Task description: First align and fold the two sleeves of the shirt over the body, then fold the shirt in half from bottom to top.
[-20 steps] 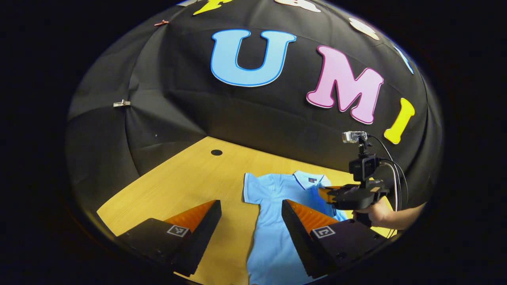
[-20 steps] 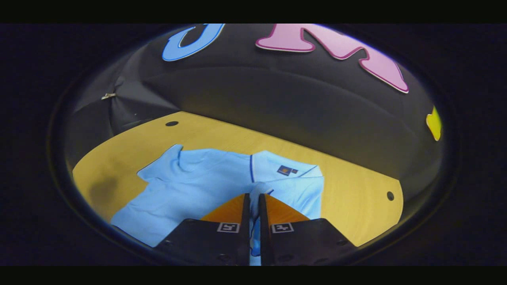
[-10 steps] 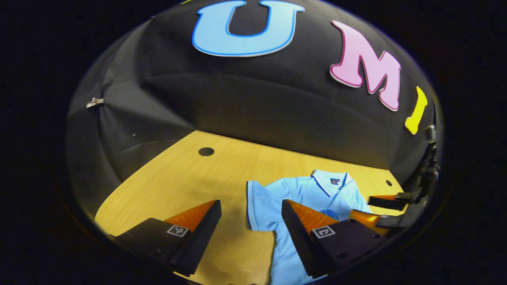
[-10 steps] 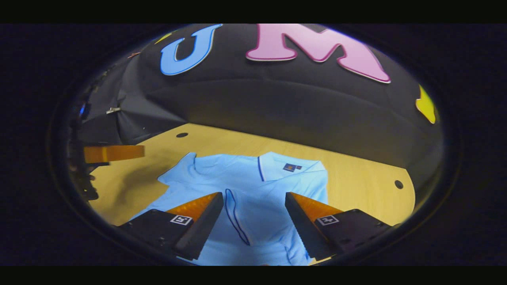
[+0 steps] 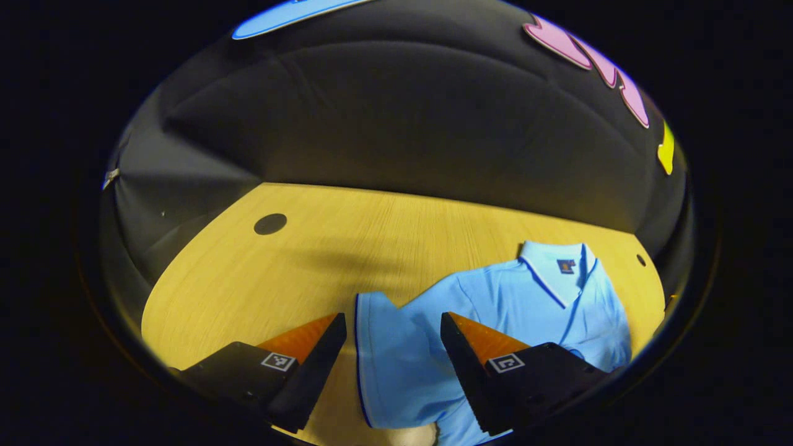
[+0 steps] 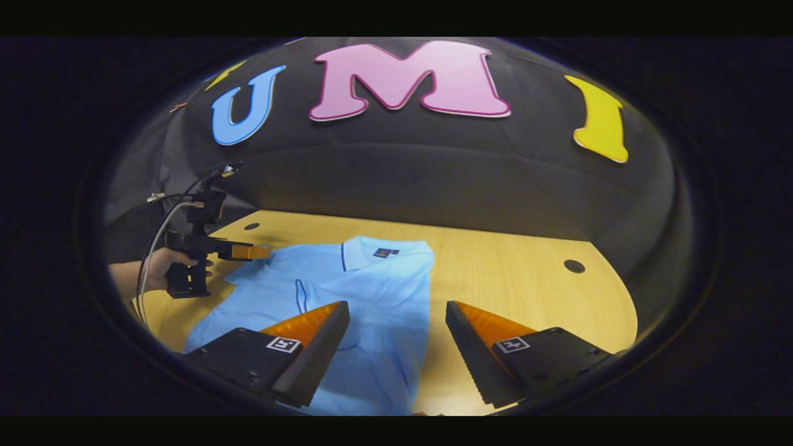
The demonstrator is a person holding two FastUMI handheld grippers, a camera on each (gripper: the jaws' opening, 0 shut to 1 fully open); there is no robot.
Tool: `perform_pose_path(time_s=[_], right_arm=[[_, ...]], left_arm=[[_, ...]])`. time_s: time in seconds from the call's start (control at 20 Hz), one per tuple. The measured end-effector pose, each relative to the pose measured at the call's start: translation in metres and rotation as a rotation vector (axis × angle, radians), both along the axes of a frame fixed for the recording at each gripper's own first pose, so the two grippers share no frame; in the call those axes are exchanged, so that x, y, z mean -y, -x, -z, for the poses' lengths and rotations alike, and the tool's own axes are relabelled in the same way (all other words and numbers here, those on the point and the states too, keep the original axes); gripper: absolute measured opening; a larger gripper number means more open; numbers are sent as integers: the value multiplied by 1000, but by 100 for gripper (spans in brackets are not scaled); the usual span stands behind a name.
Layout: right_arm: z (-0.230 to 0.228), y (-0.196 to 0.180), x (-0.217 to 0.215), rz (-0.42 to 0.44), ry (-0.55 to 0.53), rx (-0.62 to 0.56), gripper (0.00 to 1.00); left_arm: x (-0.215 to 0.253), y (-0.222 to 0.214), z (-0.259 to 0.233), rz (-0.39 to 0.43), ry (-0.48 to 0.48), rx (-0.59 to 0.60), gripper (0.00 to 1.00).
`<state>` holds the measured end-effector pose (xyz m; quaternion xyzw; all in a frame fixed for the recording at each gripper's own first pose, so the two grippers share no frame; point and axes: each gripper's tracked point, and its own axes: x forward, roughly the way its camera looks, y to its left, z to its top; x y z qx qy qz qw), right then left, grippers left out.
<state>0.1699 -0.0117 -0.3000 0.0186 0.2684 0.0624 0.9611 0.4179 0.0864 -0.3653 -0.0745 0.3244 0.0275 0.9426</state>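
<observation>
Shirt (image 5: 495, 310): lies flat on the table (image 5: 260, 291), lower right of the left gripper view; collar (image 5: 554, 266) toward the upper right, body running down to the bottom edge.
Right sleeve (image 6: 302, 297): already folded over the body; it shows left of centre in the right gripper view, trim line visible.
Left sleeve (image 5: 387, 353): spread out sideways, not yet folded; cuff edge at lower centre of the left gripper view.
Left tongs (image 5: 393, 359): wide apart, gripping nothing.
Right tongs (image 6: 396, 347): wide apart, gripping nothing, above the shirt's folded edge.
Key relation: the left sleeve sits directly between your left tongs' fingers, its long axis running across toward the collar side; your left hand is plainly the nearer one.
Next move, judged: close on the cuff, carry it rightward over the body.
</observation>
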Motion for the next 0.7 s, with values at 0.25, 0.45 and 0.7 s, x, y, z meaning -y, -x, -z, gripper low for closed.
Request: perform_pose_path(time_s=[0.25, 0.45, 0.7], right_arm=[[4, 4, 31, 42, -7, -4, 98], [11, 13, 40, 41, -11, -15, 95], [19, 25, 51, 44, -3, -28, 95]], left_arm=[[9, 0, 5, 27, -36, -21, 78], [29, -4, 0, -28, 9, 12, 10], [42, -2, -30, 1, -29, 53, 6]])
